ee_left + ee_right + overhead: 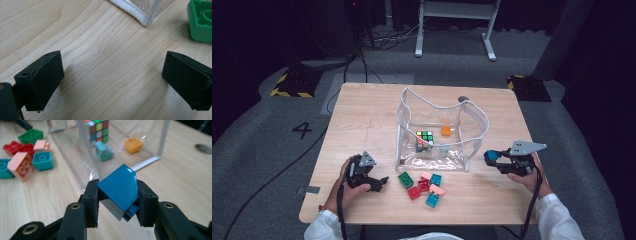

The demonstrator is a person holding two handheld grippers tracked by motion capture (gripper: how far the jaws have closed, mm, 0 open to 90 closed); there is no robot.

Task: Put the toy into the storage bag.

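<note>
The right gripper (117,197) held a blue block (119,188) tightly between its jaws, just right of the clear bag (477,125), probably so it could go in over the rim. The left gripper (112,77) rested low over the table (100,50) with jaws wide and empty, near the green block (200,22), perhaps ready to take it.

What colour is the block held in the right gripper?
Blue: the block is clamped in the right gripper, clearest in the right gripper view.
</note>
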